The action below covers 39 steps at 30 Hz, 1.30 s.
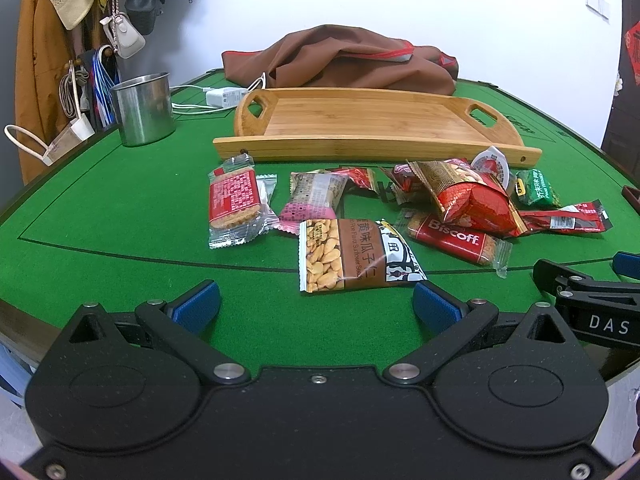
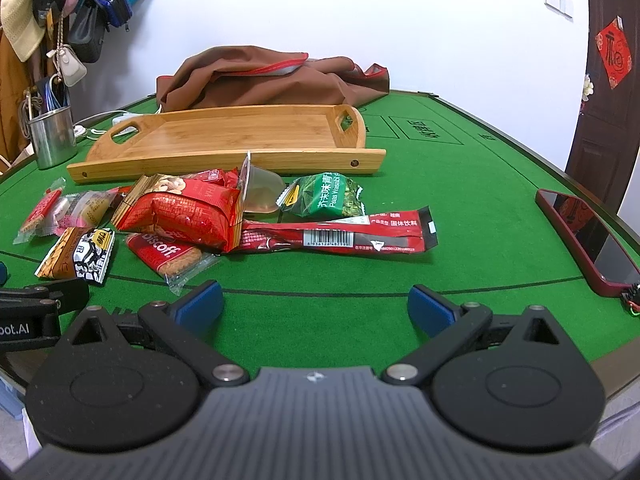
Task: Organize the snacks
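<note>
On the green felt table (image 1: 120,208), a loose heap of snack packets lies just in front of a long bamboo tray with cut-out handles (image 1: 360,120), whose floor is bare. Nearest the left gripper (image 1: 316,304) sits a brown-and-white sunflower seed packet (image 1: 352,256) — flat on the felt, just beyond the spread blue fingertips (image 1: 200,304), which pinch nothing. Left of it lie a clear-wrapped biscuit pack with a red label (image 1: 234,204) and a pink-and-brown wrapped cake (image 1: 314,200). To the right, a red Biscoff packet (image 1: 452,236) is partly under a puffy red foil bag (image 1: 476,204).

The right gripper (image 2: 316,306) hovers low over bare felt, its blue pads (image 2: 432,312) wide apart and empty. Ahead of it lie a long red drink-mix sachet (image 2: 340,232), a green wasabi pea packet (image 2: 332,198) and a tipped clear jelly cup (image 2: 260,190) resting against the red bag.

Off to the side stand a steel mug (image 1: 142,110) and, behind the tray, a crumpled brown cloth bag (image 1: 340,60); a red-cased phone (image 2: 584,236) lies near the table's right edge.
</note>
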Tool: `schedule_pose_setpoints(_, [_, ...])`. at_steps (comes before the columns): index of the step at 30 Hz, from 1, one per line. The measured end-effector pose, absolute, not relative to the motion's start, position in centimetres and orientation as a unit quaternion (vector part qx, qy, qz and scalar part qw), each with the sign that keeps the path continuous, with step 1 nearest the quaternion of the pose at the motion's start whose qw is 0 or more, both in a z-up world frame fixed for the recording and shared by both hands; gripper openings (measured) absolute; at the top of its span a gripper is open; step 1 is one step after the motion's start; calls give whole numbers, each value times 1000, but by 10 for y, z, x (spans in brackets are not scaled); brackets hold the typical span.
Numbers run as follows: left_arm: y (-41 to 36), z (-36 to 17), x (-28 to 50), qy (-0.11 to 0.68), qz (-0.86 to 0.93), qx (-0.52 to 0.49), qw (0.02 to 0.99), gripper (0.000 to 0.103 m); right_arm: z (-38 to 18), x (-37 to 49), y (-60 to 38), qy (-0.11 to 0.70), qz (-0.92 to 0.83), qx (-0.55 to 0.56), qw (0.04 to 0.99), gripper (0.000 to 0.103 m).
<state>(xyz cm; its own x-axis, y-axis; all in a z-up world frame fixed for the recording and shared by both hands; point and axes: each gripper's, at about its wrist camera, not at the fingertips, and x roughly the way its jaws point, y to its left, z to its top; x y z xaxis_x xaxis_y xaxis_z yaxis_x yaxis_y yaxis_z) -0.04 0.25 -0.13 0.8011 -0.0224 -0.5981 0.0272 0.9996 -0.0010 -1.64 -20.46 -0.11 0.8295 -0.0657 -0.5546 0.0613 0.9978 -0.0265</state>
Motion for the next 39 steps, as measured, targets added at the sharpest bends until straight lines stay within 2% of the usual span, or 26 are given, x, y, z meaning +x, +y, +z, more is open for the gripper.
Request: schedule_pose_setpoints(39, [3, 0, 0, 315, -13, 4, 949, 103, -2, -20, -205, 287, -33, -5, 957, 103])
